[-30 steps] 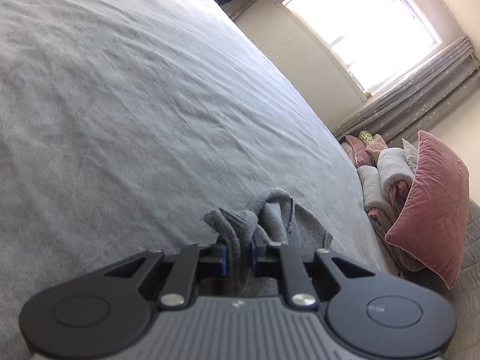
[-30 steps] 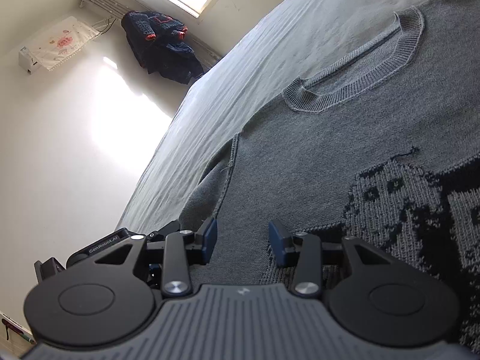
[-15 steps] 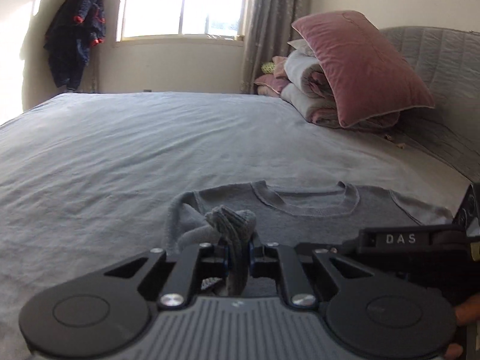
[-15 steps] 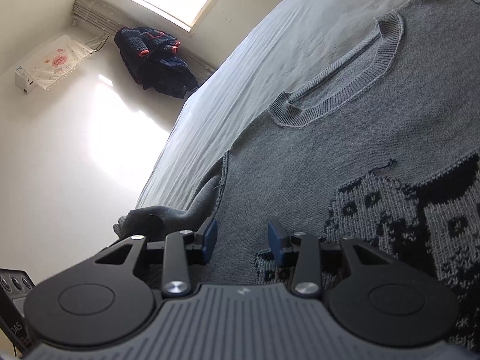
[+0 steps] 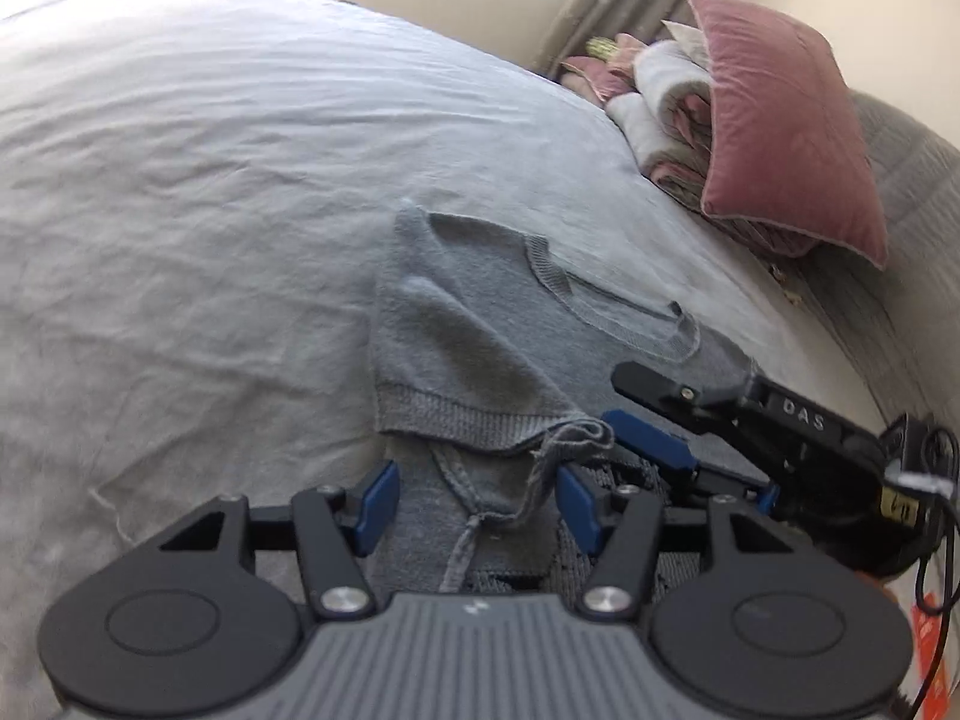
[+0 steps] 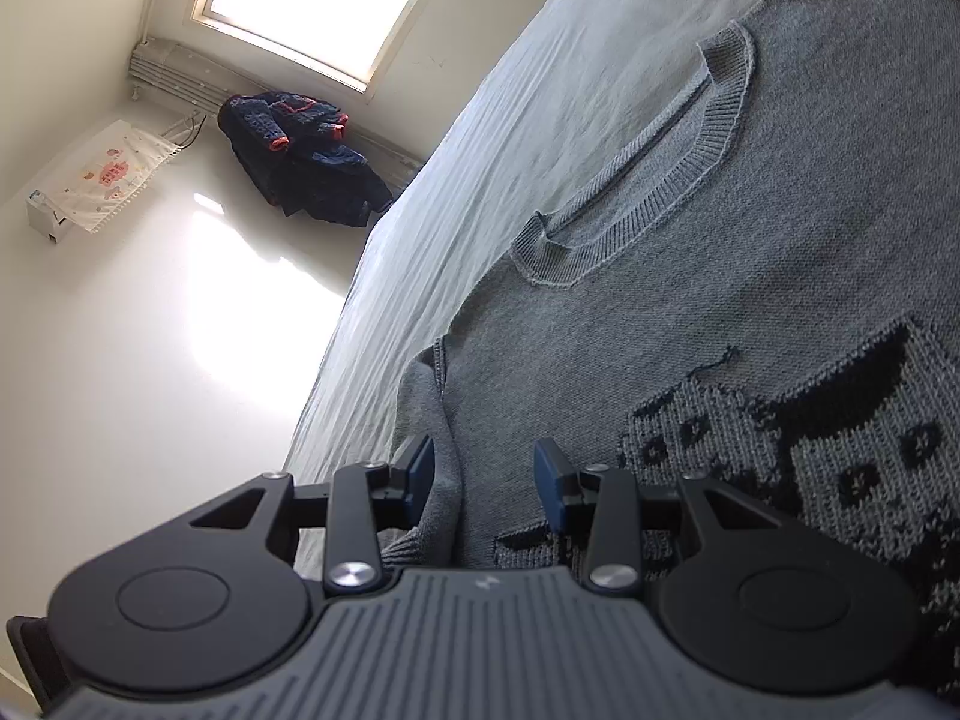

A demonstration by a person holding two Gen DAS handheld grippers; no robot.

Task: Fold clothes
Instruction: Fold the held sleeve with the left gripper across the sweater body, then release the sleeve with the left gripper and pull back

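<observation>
And there it is, "DAS" in pale capitals on the black body of the right gripper (image 5: 663, 450), seen from the left wrist. Nothing else legible here.

Daylight pours in through the window (image 6: 312, 6), blowing it out white and throwing a glaring patch on the wall (image 6: 198, 324) below it. The bed (image 5: 180, 180) looks smeared by motion blur. Both fisheye views bend and darken at the corners.
</observation>
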